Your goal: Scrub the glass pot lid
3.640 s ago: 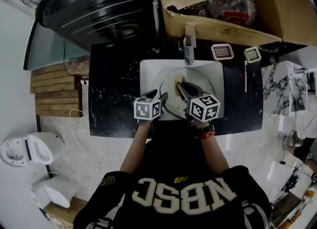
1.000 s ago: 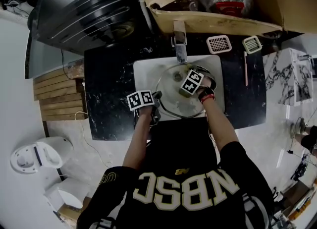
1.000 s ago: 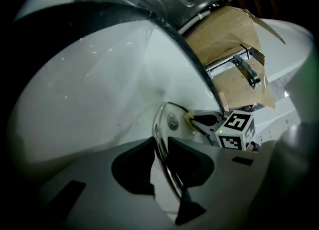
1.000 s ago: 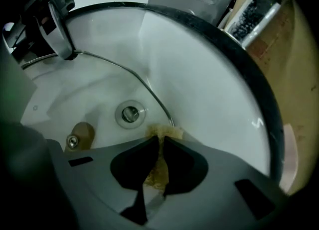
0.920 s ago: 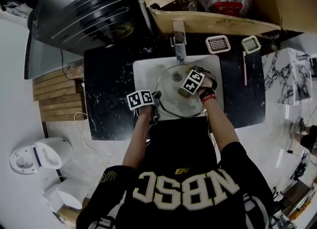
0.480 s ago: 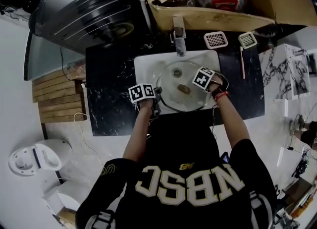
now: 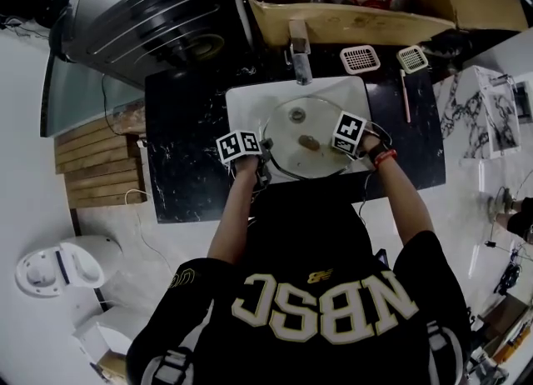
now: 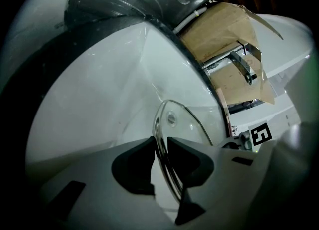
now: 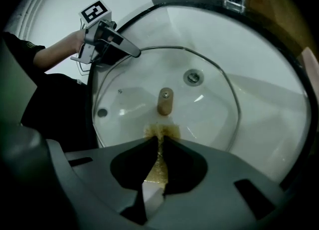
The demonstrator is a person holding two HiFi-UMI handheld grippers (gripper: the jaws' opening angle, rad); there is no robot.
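Note:
A round glass pot lid [image 7: 308, 137] with a wooden knob [image 9: 165, 100] lies tilted in the white sink [image 7: 246, 104]. My left gripper [image 7: 264, 164] is shut on the lid's metal rim [image 8: 160, 144] at its left edge; the right gripper view shows this grip on the lid [image 9: 174, 109] too. My right gripper [image 7: 340, 148] hangs over the lid's right side, pointing steeply down. It is shut on a thin yellow-brown scrub pad [image 9: 158, 160], whose tip pokes out just short of the knob. Whether the pad touches the glass I cannot tell.
The faucet [image 7: 299, 58] stands behind the sink, with a cardboard box [image 7: 350, 8] behind it. Two small grid strainers [image 7: 360, 59] [image 7: 412, 58] and a thin pink stick [image 7: 404, 96] lie on the black counter [image 7: 187, 142]. The drain [image 9: 193, 77] shows through the glass.
My right gripper has swept with the pad from the lid's middle toward its right, near edge, uncovering the knob. The left gripper has kept its grip on the rim.

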